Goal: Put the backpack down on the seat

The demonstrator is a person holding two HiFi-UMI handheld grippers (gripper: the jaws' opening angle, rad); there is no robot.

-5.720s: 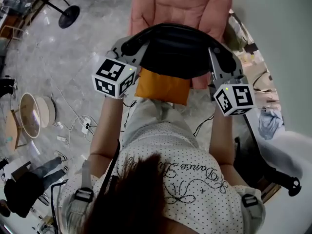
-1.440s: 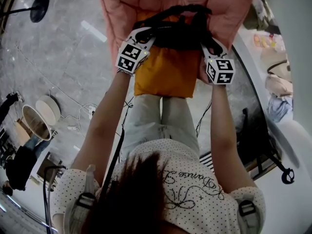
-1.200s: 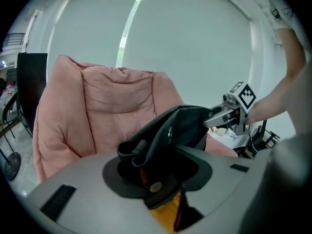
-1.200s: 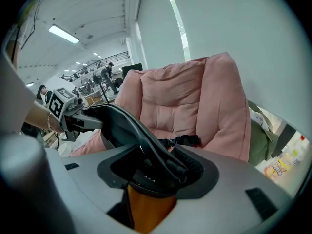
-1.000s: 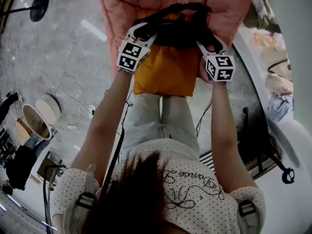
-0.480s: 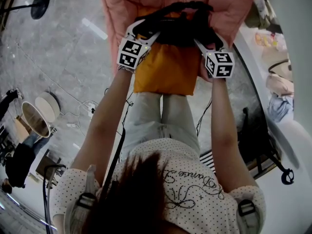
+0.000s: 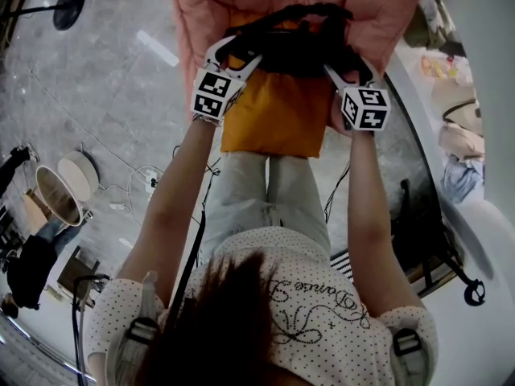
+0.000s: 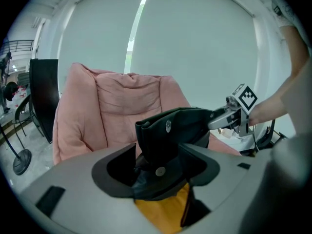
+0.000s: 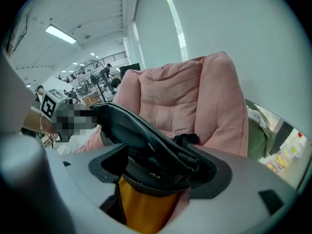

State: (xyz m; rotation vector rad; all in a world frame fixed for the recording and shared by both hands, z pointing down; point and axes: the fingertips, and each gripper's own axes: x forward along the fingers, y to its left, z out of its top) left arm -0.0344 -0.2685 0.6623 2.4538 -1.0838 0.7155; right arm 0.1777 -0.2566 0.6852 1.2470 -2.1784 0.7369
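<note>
A grey marbled floor [image 7: 96, 95] spread out on the left of the head view, and a pale wall [image 8: 195, 43] stood behind the furniture. A pink padded armchair [image 7: 378, 6] filled the top of that view, its back upright against the wall. The person [image 7: 306, 296], in a dotted white top, stood facing the chair with both forearms stretched toward the seat. An orange cushion [image 7: 273, 119] lay on the seat, its front edge hanging toward the person's legs.

The black backpack [image 7: 294, 43] sat on the seat, across the rear part of the orange cushion and just in front of the chair's back. It stretched sideways between the two tools.

The left gripper [image 7: 235, 55] was at the bag's left end. Its jaws had just been opening and stood apart, and a fold of the bag with two metal snaps lay loose between them, with a gap on one side. The right gripper [image 7: 342, 67] was at the bag's right end. Its jaws had also just been opening and were spread wide, and the padded edge and a strap passed between them unclamped.
</note>
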